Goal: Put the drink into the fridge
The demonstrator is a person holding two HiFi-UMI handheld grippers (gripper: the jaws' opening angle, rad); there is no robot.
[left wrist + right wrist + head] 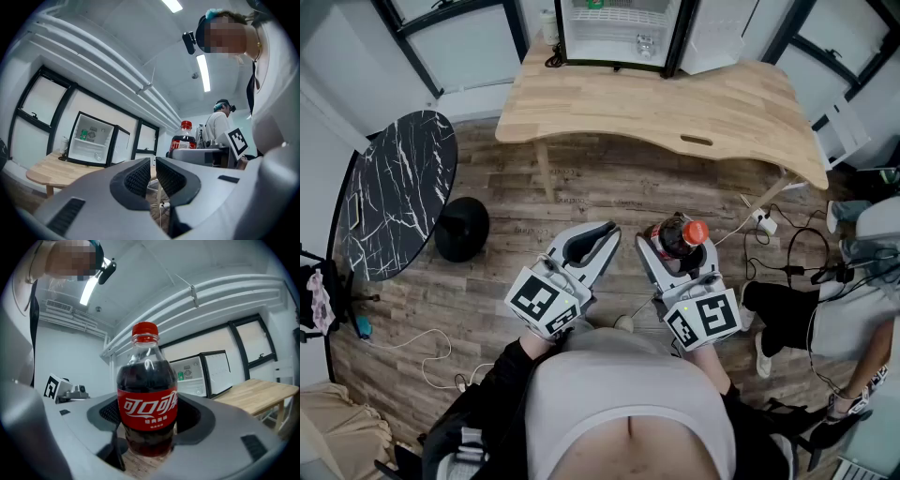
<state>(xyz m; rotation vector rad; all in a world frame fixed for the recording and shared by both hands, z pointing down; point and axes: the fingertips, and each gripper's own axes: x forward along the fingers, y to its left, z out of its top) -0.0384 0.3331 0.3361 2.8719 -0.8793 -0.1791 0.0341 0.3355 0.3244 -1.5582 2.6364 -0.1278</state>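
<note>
Task approx. halfway, by the look of it: the cola bottle (pixel 147 413) is upright & clamped between the jaws of the right gripper (pixel 677 253), off any surface but well short of the fridge (pixel 617 64). The whole desk (pixel 722 103) that the fridge stands on lies between them. The fridge door (pixel 712 33) is already open, so there's no opening step left. The left gripper (pixel 153 177) has its jaws pinched nearly together w/ nothing in them, beside the bottle & just as far from the fridge. Left to do, I'd judge: carry the bottle to the fridge, stand it on a shelf, let go, maybe close the door.
</note>
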